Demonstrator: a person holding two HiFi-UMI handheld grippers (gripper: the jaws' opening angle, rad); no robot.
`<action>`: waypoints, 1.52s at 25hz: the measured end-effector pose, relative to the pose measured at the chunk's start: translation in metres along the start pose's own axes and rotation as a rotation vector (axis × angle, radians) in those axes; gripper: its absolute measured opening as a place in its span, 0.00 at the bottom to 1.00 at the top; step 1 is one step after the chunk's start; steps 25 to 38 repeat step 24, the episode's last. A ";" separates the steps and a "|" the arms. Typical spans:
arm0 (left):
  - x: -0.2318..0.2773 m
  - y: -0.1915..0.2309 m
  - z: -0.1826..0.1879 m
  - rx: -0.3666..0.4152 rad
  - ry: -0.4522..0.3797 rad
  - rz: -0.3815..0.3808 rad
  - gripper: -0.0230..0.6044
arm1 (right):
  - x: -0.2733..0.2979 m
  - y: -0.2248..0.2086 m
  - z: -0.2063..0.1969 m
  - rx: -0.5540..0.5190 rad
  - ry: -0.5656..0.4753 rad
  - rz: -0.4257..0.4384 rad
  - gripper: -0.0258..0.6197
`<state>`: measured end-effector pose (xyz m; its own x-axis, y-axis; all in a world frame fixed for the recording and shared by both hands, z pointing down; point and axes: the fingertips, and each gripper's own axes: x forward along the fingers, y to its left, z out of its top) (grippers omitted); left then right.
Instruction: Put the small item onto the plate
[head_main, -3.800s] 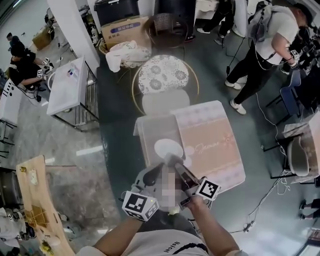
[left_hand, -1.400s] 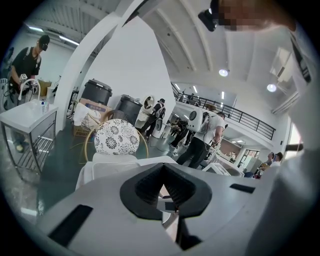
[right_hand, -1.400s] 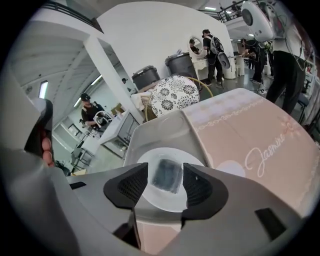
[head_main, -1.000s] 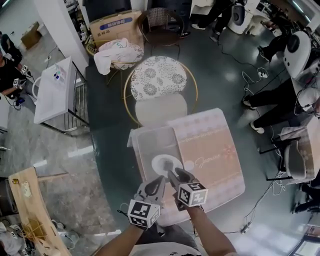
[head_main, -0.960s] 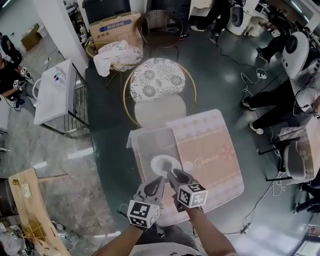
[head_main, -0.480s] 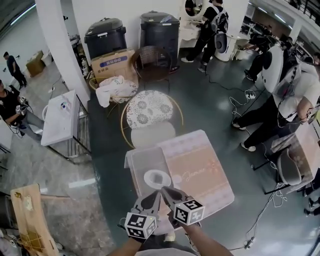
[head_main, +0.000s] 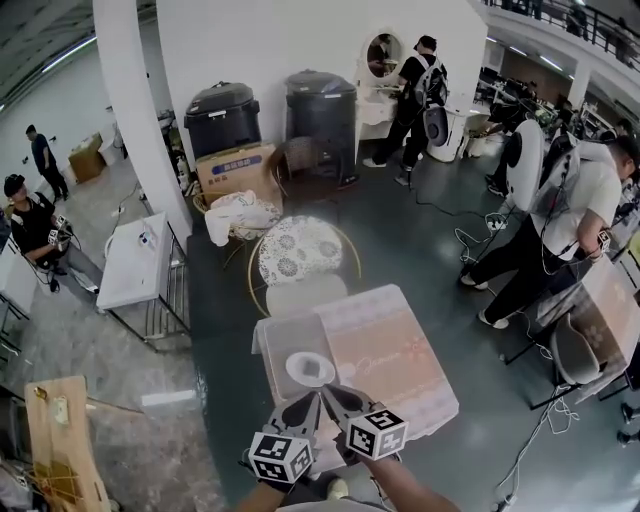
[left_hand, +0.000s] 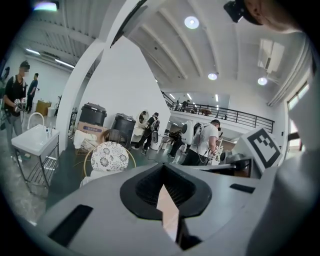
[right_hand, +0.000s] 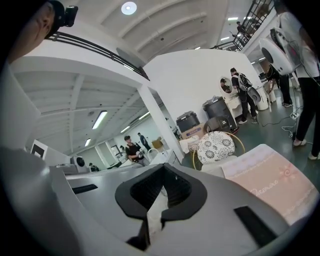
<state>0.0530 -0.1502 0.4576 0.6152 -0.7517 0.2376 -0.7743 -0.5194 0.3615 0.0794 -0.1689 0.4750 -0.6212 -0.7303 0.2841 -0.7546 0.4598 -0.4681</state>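
Observation:
On the table's grey mat (head_main: 285, 345) stands a white plate (head_main: 298, 372). A small greyish item (head_main: 312, 368) lies in its middle, too small to make out. Both grippers hover just short of the plate at the table's near edge, side by side and pointing at it. My left gripper (head_main: 308, 402) (left_hand: 165, 192) has its jaws together with nothing in them. My right gripper (head_main: 332, 394) (right_hand: 159, 194) is shut too and holds nothing. Both gripper views look up over the table into the hall, and the plate is not in them.
A pink tablecloth (head_main: 385, 360) (right_hand: 272, 182) covers the table's right part. Behind the table stands a round patterned chair (head_main: 298, 252) (left_hand: 110, 156) (right_hand: 216, 145). Bins (head_main: 322, 110), a cardboard box (head_main: 238, 170) and a white trolley (head_main: 135, 268) lie farther off. People stand at the right (head_main: 560, 230).
The head view has tipped up, so more of the hall shows and the table looks smaller. Both grippers have drawn back a little from the plate toward the near edge.

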 end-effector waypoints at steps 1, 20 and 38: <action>-0.004 -0.004 0.001 0.002 -0.008 0.002 0.05 | -0.006 0.001 0.000 -0.004 -0.006 -0.003 0.06; -0.057 -0.031 0.004 0.011 -0.093 0.068 0.04 | -0.054 0.039 0.001 -0.067 -0.042 0.044 0.06; -0.060 -0.033 0.004 0.015 -0.097 0.066 0.04 | -0.058 0.041 0.000 -0.071 -0.045 0.043 0.06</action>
